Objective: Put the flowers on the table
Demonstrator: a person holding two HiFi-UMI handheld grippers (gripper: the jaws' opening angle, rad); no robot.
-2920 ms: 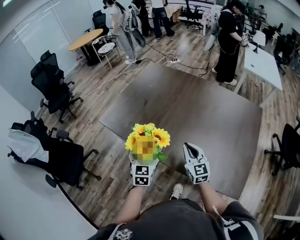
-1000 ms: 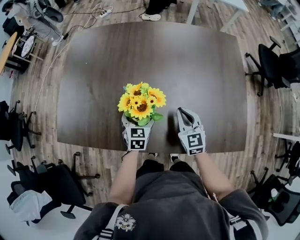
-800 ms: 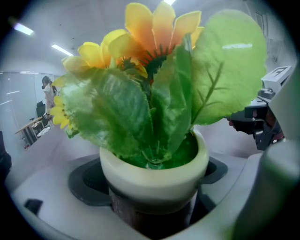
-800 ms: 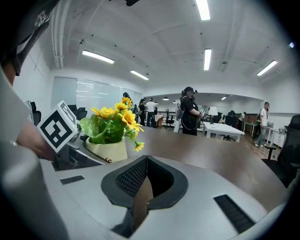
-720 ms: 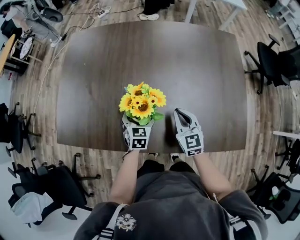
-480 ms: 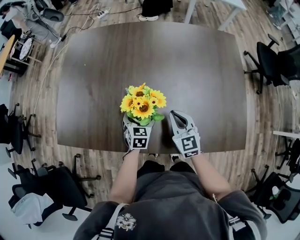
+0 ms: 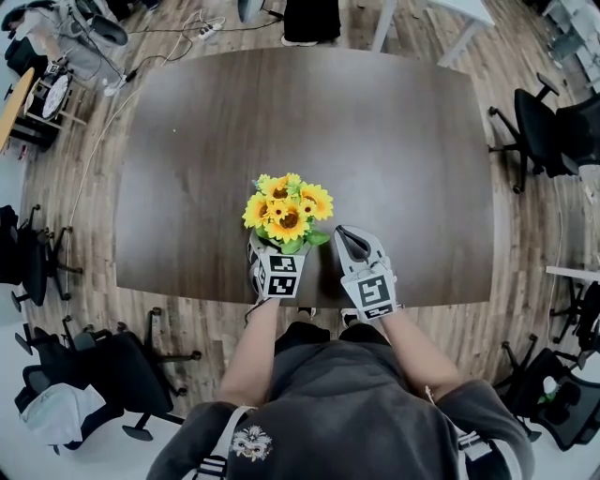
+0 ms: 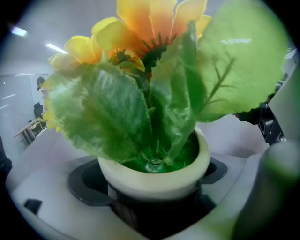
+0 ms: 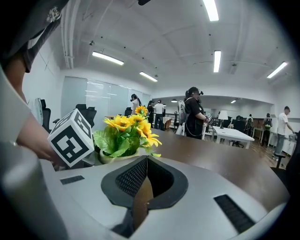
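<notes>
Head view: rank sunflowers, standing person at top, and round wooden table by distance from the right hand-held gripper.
1. Sunflowers, just left of the right hand-held gripper.
2. Person, straight ahead, top of view.
3. Round wooden table, far left edge.

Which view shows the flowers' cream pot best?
The left gripper view: the cream pot is close up and centred, clamped between the jaws. The head view mostly hides it under the flowers. The right gripper view shows only a small sliver of its rim.
</notes>
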